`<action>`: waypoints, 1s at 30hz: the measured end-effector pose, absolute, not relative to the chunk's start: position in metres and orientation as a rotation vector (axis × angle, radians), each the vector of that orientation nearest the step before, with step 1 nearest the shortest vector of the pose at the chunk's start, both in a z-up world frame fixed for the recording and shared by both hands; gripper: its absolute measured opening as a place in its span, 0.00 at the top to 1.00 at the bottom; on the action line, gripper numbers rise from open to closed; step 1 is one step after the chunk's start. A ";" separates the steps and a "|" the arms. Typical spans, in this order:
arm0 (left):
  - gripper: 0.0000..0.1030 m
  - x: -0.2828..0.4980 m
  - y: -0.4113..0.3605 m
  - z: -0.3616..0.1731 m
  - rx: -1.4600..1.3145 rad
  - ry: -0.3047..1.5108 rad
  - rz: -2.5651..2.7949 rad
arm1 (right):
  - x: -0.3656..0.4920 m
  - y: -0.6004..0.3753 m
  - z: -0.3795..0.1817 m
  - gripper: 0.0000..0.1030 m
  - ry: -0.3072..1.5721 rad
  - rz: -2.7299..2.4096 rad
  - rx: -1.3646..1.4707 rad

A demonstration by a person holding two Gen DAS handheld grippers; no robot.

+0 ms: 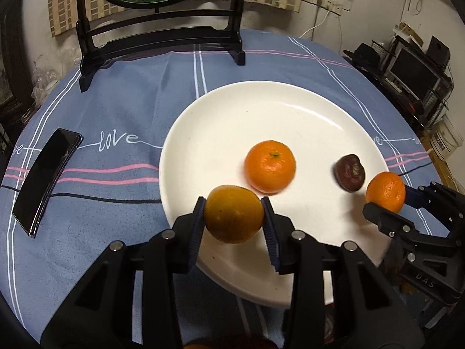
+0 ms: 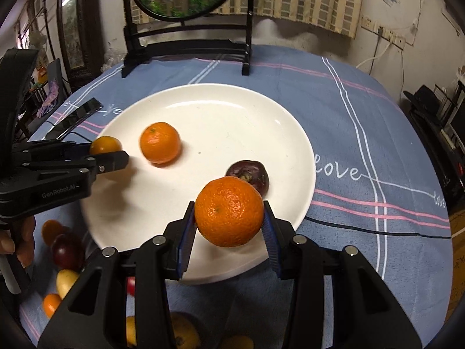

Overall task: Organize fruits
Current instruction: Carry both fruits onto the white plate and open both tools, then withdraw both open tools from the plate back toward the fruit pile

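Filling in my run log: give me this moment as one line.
left tool: shut on yellow-orange citrus | right tool: shut on tangerine | plate: one tangerine, one dark fruit

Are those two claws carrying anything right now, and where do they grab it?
Yes. The left gripper pinches a yellowish orange by its two sides; the right gripper clamps a bright orange the same way, both over the plate.

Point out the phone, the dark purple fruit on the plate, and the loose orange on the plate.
phone (image 1: 43, 179), left wrist view, middle of its black screen.
dark purple fruit (image 2: 250, 174), right wrist view, its top near the stem.
loose orange (image 1: 270, 166), left wrist view, centre of its peel.
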State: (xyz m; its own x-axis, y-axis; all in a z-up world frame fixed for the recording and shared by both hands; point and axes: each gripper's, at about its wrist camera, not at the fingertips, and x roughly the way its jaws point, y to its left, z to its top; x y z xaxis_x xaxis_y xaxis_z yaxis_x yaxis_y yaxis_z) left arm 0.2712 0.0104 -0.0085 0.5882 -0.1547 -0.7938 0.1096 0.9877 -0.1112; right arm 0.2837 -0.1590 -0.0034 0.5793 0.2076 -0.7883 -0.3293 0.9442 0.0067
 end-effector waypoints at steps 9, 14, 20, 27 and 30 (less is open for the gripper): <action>0.20 0.254 0.006 0.010 -0.003 0.815 -0.108 | 0.275 -0.169 0.007 0.36 0.829 0.342 -0.113; 0.09 0.226 0.008 0.022 -0.009 0.792 -0.111 | 0.262 -0.180 0.017 0.36 0.784 0.349 -0.067; 0.04 0.184 0.019 0.031 -0.046 0.768 -0.117 | 0.242 -0.197 0.018 0.36 0.752 0.348 -0.024; 0.04 0.137 0.029 0.031 -0.052 0.777 -0.101 | 0.188 -0.216 0.022 0.36 0.724 0.331 0.000; 0.04 0.115 0.026 0.028 -0.042 0.781 -0.108 | 0.164 -0.225 0.023 0.36 0.726 0.324 -0.010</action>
State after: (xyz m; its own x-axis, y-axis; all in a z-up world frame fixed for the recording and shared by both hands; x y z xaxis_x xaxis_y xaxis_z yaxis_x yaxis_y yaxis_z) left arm 0.1153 0.0260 0.0284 0.7046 -0.1130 -0.7005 0.0819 0.9936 -0.0779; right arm 0.1636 -0.2253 0.0230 0.7005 0.2876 -0.6532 -0.2946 0.9501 0.1023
